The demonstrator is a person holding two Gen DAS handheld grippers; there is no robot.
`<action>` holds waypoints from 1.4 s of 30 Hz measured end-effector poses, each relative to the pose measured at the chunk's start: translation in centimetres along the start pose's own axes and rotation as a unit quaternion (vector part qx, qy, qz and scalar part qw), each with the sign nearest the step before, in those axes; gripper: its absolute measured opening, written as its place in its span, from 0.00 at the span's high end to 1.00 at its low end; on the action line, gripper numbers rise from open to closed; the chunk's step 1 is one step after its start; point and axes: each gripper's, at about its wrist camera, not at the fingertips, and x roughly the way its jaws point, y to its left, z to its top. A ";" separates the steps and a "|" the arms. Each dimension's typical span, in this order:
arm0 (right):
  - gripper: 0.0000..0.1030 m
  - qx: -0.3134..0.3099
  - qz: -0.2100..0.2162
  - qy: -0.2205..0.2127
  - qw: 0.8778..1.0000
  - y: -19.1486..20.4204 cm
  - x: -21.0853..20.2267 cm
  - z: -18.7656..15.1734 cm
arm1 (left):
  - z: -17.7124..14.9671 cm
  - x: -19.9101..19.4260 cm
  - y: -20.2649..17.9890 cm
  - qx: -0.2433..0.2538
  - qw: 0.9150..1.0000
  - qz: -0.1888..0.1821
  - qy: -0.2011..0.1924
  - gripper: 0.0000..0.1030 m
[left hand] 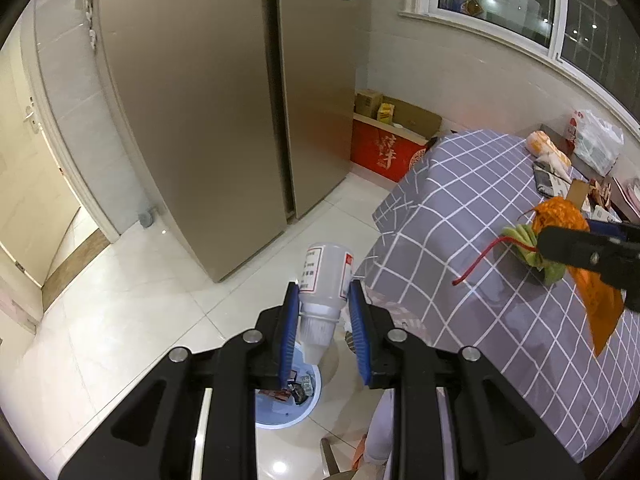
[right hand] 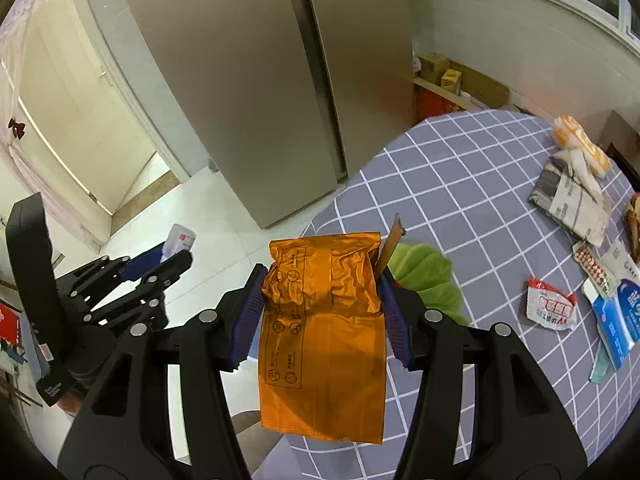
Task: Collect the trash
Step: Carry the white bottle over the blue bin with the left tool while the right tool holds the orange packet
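Observation:
My left gripper (left hand: 324,296) is shut on a white plastic bottle (left hand: 326,276) with a red and white label, held over the floor above a round blue trash bin (left hand: 280,412) with wrappers in it. It also shows in the right wrist view (right hand: 176,254). My right gripper (right hand: 320,280) is shut on an orange foil bag (right hand: 322,332) at the table's edge. A green crumpled wrapper (right hand: 432,276) lies just behind the bag. In the left wrist view the orange bag (left hand: 560,216) and right gripper sit at the right.
A table with a grey checked cloth (right hand: 460,184) holds a newspaper (right hand: 572,204), a red and white packet (right hand: 550,306), pill blisters (right hand: 594,268) and blue boxes (right hand: 618,320). A tall fridge (left hand: 224,100) stands behind. Cardboard boxes (left hand: 392,128) sit by the wall.

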 end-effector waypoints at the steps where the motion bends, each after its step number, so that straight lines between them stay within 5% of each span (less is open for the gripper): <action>1: 0.48 0.002 -0.002 0.000 1.000 -0.2 0.0 0.1 | 0.0 -0.1 0.1 -0.001 1.000 0.001 -0.001 0.76; 8: 0.48 0.030 -0.047 0.019 0.998 -4.1 0.0 -0.8 | -0.4 -0.4 0.0 0.002 1.000 0.000 -0.004 0.76; 17: 0.47 0.040 -0.064 0.064 0.995 -7.7 1.0 -5.9 | -1.4 -0.1 -1.9 0.019 1.000 -0.017 0.001 0.76; 22: 0.25 0.035 -0.092 0.053 0.994 -8.0 0.7 -7.8 | -2.3 0.3 -2.6 0.023 1.000 -0.019 0.008 0.76; 25: 0.27 0.030 -0.098 0.045 0.994 -7.9 0.6 -8.7 | -2.7 0.5 -2.8 0.025 0.999 -0.017 0.013 0.76; 26: 0.42 0.027 -0.109 0.041 0.993 -7.7 0.5 -8.9 | -2.8 0.5 -2.9 0.025 0.999 -0.016 0.014 0.76; 27: 0.46 0.026 -0.122 0.038 0.991 -7.7 0.3 -8.9 | -2.9 0.5 -2.9 0.025 0.999 -0.015 0.015 0.76; 30: 0.46 0.049 -0.086 0.038 0.994 -8.3 -0.3 -8.6 | -2.9 0.5 -2.7 0.021 1.000 -0.014 0.015 0.76; 33: 0.46 0.046 -0.108 0.019 0.993 -7.9 -1.4 -8.1 | -2.8 0.1 -2.4 0.019 1.000 -0.011 0.012 0.76; 42: 0.46 0.029 -0.069 -0.019 0.997 -5.2 -3.9 -5.3 | -2.6 -1.6 -0.8 0.000 1.000 0.004 -0.006 0.76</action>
